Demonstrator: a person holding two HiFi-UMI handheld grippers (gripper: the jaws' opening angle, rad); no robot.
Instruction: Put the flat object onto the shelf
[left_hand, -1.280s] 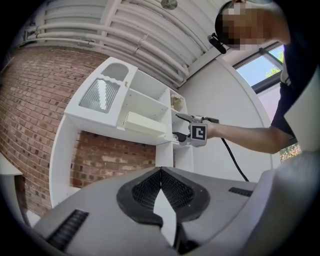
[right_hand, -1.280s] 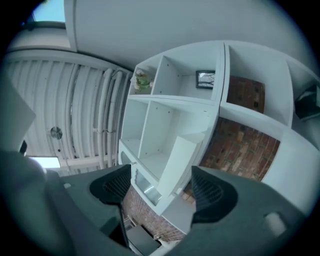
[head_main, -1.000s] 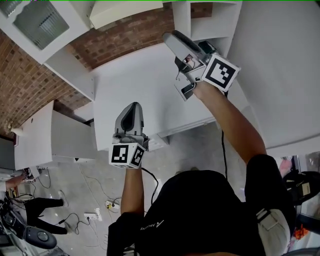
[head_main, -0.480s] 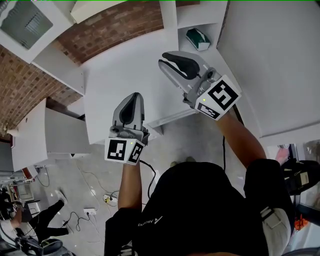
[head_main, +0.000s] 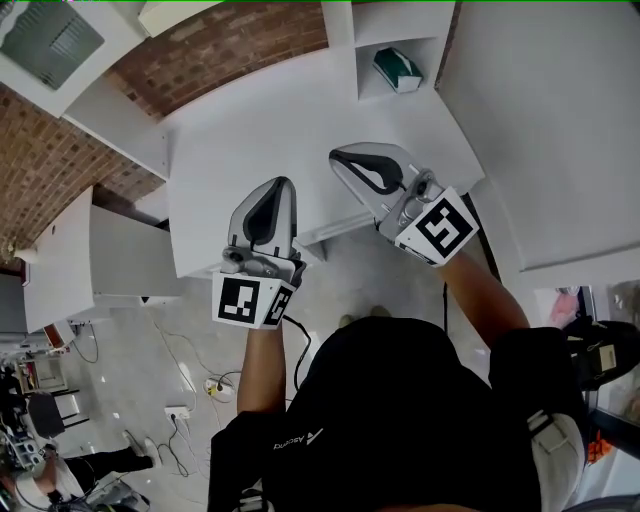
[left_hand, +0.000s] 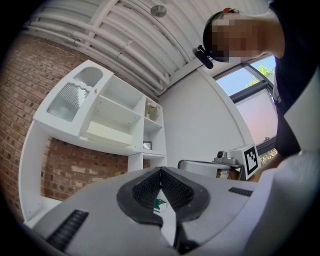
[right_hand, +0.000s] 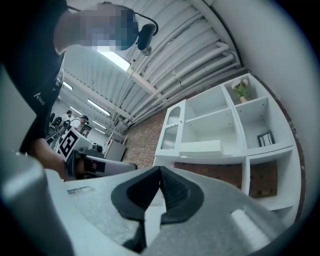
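The flat object, a green and white packet (head_main: 397, 68), lies in the low cubby of the white shelf unit (head_main: 341, 30) at the top of the head view. Through the left gripper's jaws a bit of the packet (left_hand: 160, 203) shows far off. My right gripper (head_main: 340, 155) hovers over the white table (head_main: 230, 130), well short of the cubby; its jaws have just been closing and stand shut with nothing between them (right_hand: 160, 169). My left gripper (head_main: 281, 183) is beside it over the table's near edge, shut and empty (left_hand: 160, 170).
The shelf unit (right_hand: 215, 135) rises against a brick wall (head_main: 60, 150), with a cream box (right_hand: 200, 147) on a middle shelf and a small plant (right_hand: 243, 90) on top. A white wall panel (head_main: 560, 130) stands at the right. Cables and a power strip (head_main: 185, 410) lie on the floor.
My right gripper drew back from the shelf cubby toward me, sank, rolled and went from open to shut. The packet stays in the cubby. The left gripper shifted a little forward.
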